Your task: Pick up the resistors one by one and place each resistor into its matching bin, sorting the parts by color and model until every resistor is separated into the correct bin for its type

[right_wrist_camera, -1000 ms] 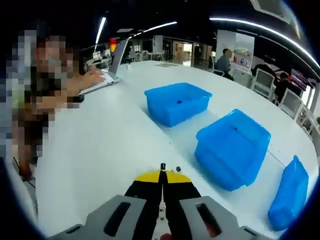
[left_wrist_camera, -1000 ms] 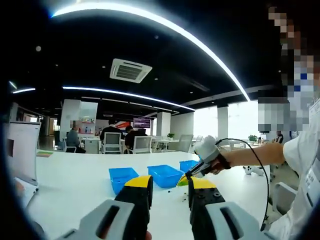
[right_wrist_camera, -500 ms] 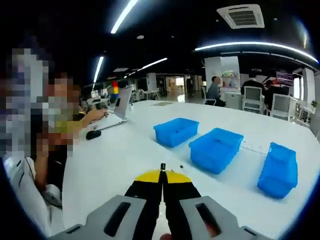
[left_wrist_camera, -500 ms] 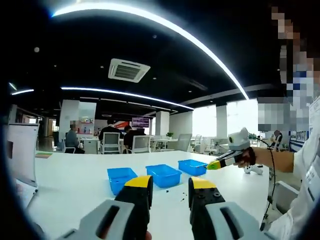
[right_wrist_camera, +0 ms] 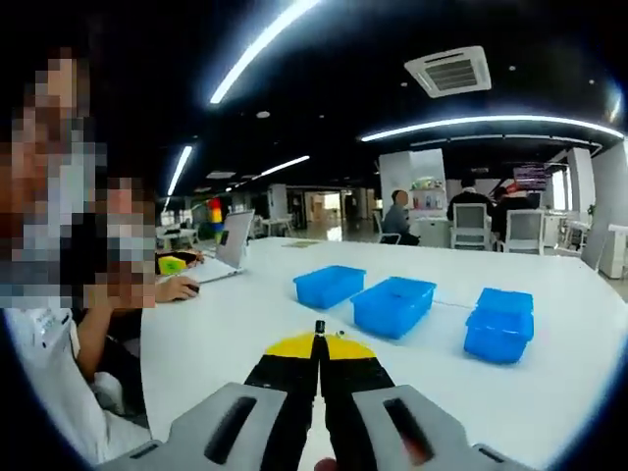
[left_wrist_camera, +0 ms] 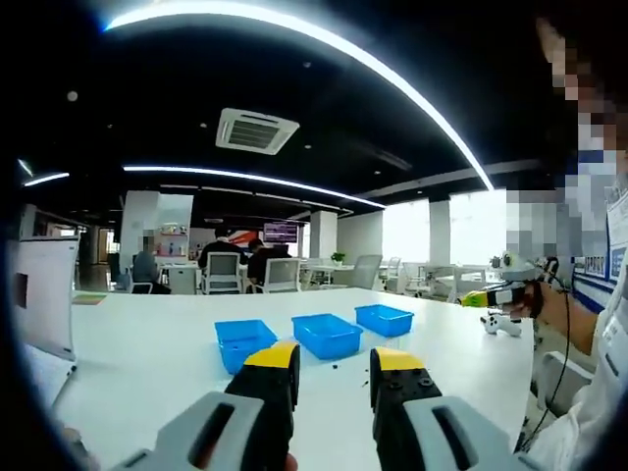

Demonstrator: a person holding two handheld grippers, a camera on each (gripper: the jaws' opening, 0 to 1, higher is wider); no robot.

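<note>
Right claw (right_wrist_camera: 319, 343) pinches a resistor (right_wrist_camera: 319, 327) at its tips, well short of the blue bins (right_wrist_camera: 393, 305); left claw (left_wrist_camera: 334, 365) gapes.

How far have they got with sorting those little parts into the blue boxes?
Done: hard to judge, because the three blue bins are too far off to see inside. In hand: the right gripper is closed with a small dark piece at its tip, possibly a resistor. The left gripper is open and empty. Left: a few dark specks lie on the white table near the bins.
</note>
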